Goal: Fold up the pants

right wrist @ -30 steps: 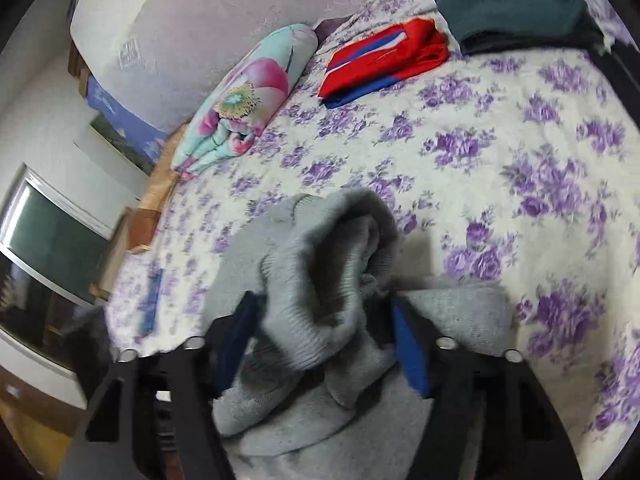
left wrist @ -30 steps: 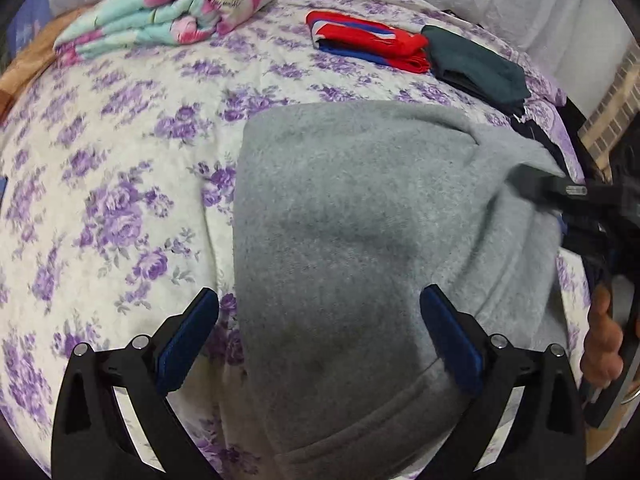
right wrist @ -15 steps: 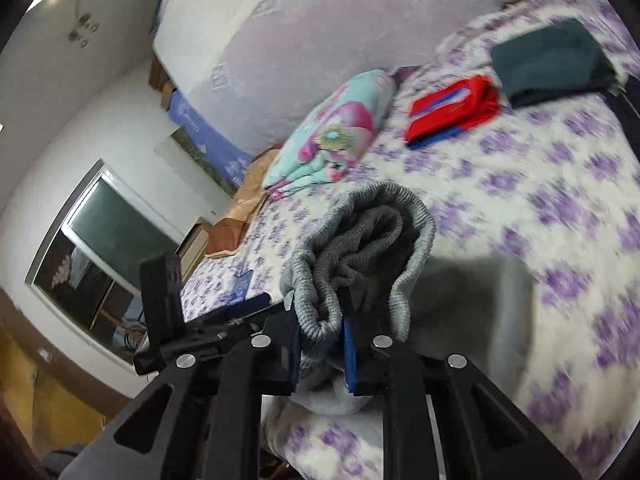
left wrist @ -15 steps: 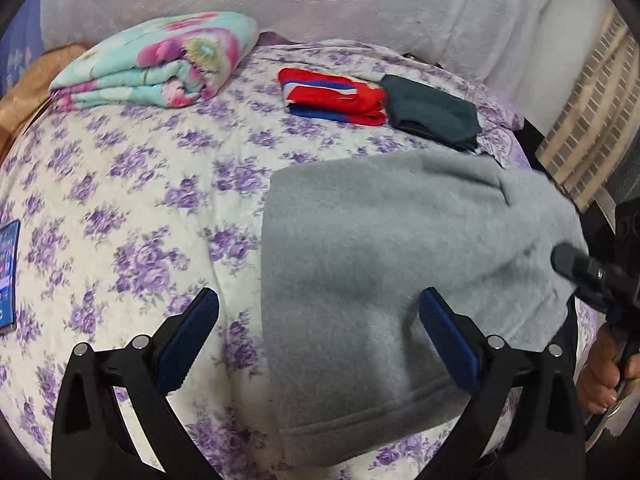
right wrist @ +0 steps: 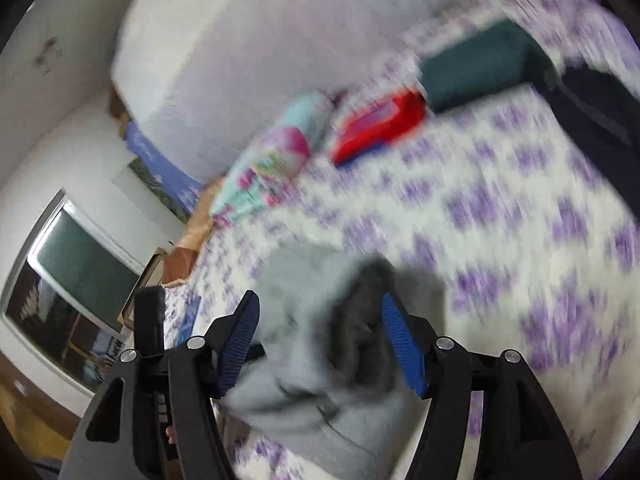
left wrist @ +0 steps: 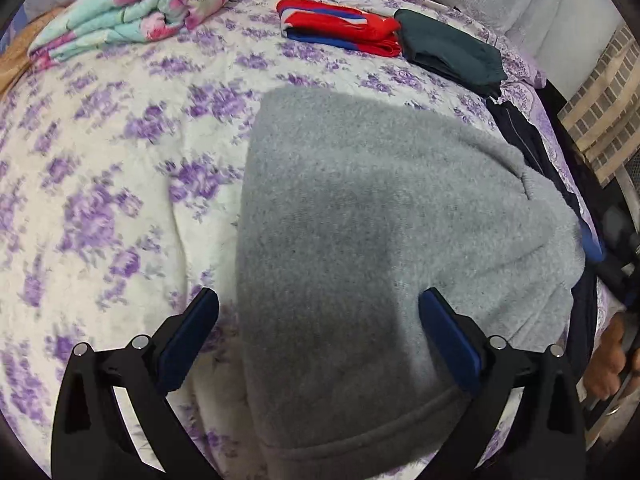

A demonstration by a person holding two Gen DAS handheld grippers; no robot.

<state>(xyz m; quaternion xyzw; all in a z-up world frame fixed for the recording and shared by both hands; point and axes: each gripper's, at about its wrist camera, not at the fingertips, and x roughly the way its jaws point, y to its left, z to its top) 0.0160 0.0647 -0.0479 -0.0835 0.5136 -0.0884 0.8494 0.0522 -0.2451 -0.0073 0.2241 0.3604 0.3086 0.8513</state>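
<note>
Your right gripper (right wrist: 320,340) is opening, its jaws letting go of the bunched edge of the grey pants (left wrist: 380,220) that sits loose between them, likely so the fold can settle. Your left gripper (left wrist: 318,334) hangs wide apart over the near end, holding nothing. The pants lie folded once on the near right of the bed (left wrist: 120,160). Far back sit three folded piles: a floral quilt (left wrist: 140,12), one red garment (left wrist: 340,26), one dark green garment (left wrist: 452,54).
</note>
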